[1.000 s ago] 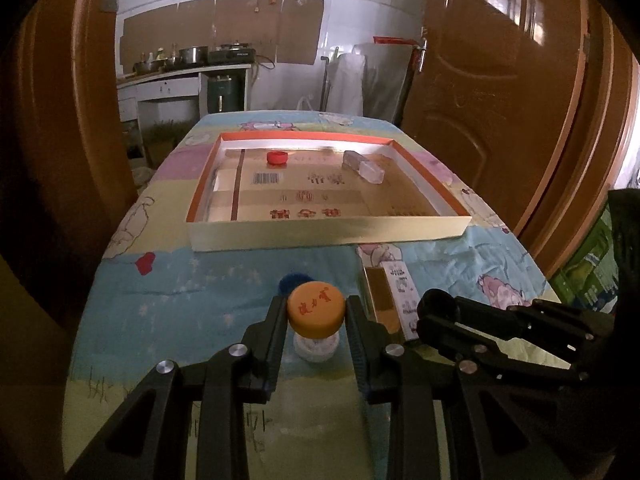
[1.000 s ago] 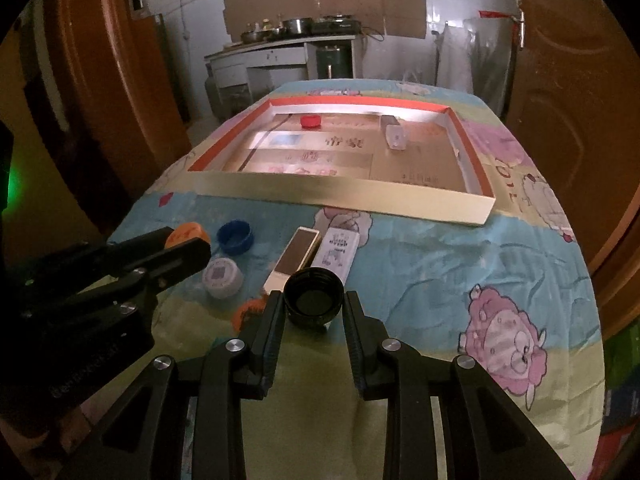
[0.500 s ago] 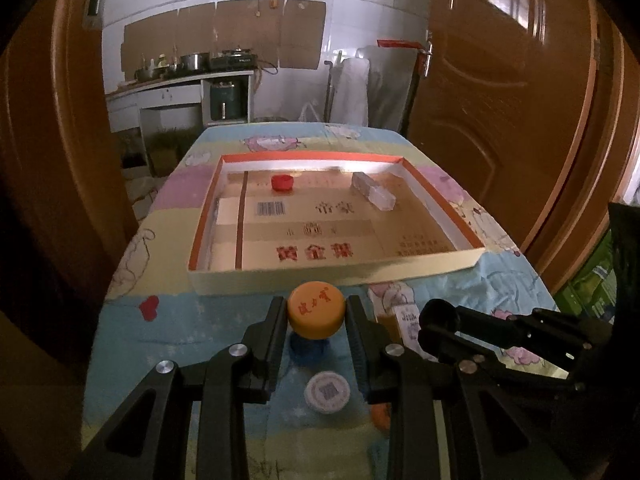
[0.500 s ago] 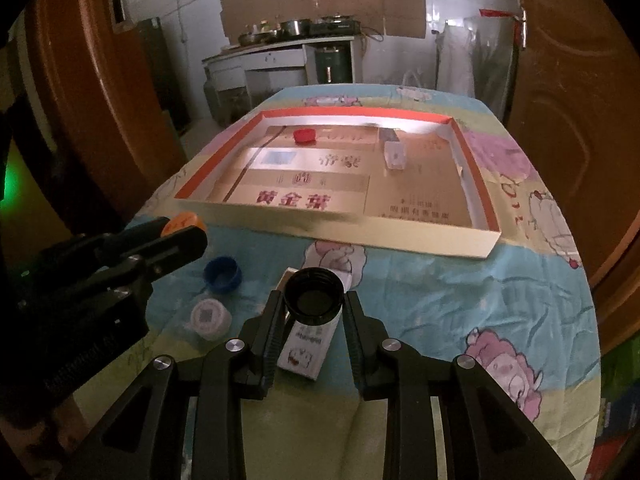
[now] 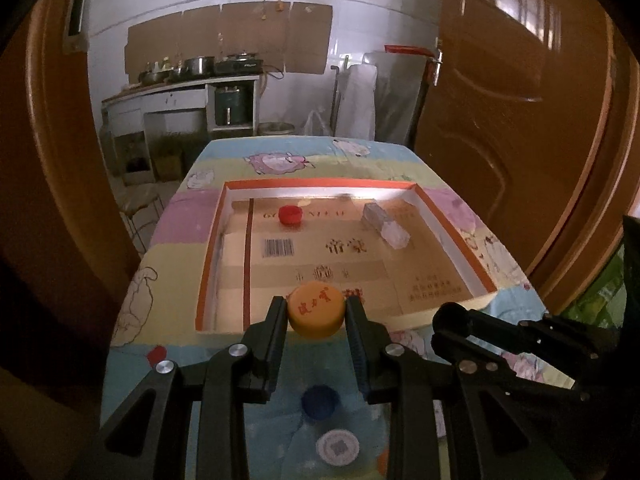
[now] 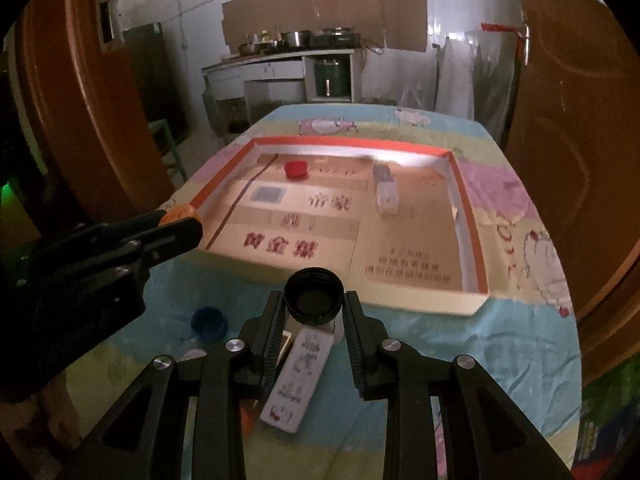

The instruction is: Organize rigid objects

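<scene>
- The bench (image 5: pixel 172 240), covered with a cartoon-print cloth, fills the middle of both views.
- A shallow cardboard tray (image 5: pixel 206 276) with orange rims lies flat on the bench, printed side up.
- The left gripper (image 5: pixel 316 312) is clamped on an orange cap (image 5: pixel 316 310), held in the air above the tray's near edge; from the right wrist view this cap (image 6: pixel 181 213) shows at the tray's left corner.
- The right gripper (image 6: pixel 314 300) is clamped on a black cap (image 6: pixel 314 300), open side up, held above the bench just before the tray's near wall.
- A white rectangular box (image 6: pixel 298 376) with print lies on the bench under the right gripper.
- A clear rectangular block (image 5: pixel 385 226) lies inside the tray, toward its far right.
- A red cap (image 5: pixel 290 215) sits inside the tray near the far wall, well apart from the block.
- A blue cap (image 5: pixel 319 401) rests on the bench below the left gripper.
- A white cap (image 5: pixel 337 447) lies just in front of the blue one.
</scene>
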Demonstrator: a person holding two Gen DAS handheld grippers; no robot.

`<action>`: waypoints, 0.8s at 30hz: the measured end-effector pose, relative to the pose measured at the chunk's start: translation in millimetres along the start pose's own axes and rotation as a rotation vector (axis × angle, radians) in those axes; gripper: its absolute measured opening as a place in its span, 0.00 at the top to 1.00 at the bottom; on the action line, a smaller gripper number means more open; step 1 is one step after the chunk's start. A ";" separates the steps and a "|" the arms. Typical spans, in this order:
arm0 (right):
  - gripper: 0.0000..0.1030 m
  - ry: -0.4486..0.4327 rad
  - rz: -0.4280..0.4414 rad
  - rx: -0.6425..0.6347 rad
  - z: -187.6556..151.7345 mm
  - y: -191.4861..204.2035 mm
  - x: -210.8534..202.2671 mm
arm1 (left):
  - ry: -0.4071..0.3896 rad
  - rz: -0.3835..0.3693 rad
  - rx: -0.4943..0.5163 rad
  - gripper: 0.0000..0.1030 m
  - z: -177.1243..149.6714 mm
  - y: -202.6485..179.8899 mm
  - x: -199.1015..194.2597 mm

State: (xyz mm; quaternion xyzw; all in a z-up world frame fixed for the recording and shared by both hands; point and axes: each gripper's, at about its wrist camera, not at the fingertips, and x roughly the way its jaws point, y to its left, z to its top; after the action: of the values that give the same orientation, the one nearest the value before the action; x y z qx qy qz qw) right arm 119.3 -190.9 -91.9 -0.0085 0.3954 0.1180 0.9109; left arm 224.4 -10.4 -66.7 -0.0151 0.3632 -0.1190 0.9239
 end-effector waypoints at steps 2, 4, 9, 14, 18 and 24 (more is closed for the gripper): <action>0.71 -0.007 0.000 0.000 4.7 -1.2 -0.1 | 0.000 0.003 -0.007 0.71 5.4 2.5 2.8; 0.71 -0.015 0.003 0.002 10.4 -3.5 0.8 | -0.002 0.008 -0.012 0.71 10.6 4.7 5.2; 0.71 -0.028 0.001 -0.005 24.9 -7.2 6.3 | 0.001 0.018 -0.023 0.71 20.2 10.4 14.2; 0.71 -0.025 0.006 -0.006 38.1 -12.1 17.8 | 0.018 0.030 -0.019 0.71 29.8 15.3 28.5; 0.71 -0.018 0.010 -0.012 49.1 -16.4 28.4 | 0.031 0.042 -0.018 0.71 39.7 19.2 42.1; 0.71 -0.009 0.017 -0.034 66.9 -18.5 47.6 | 0.048 0.055 -0.032 0.71 54.4 26.7 63.1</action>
State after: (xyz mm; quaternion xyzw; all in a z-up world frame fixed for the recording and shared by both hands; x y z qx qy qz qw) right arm 202.8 -191.7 -81.8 -0.0203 0.3894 0.1326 0.9113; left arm 311.4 -2.2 -71.8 -0.0169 0.3875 -0.0879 0.9175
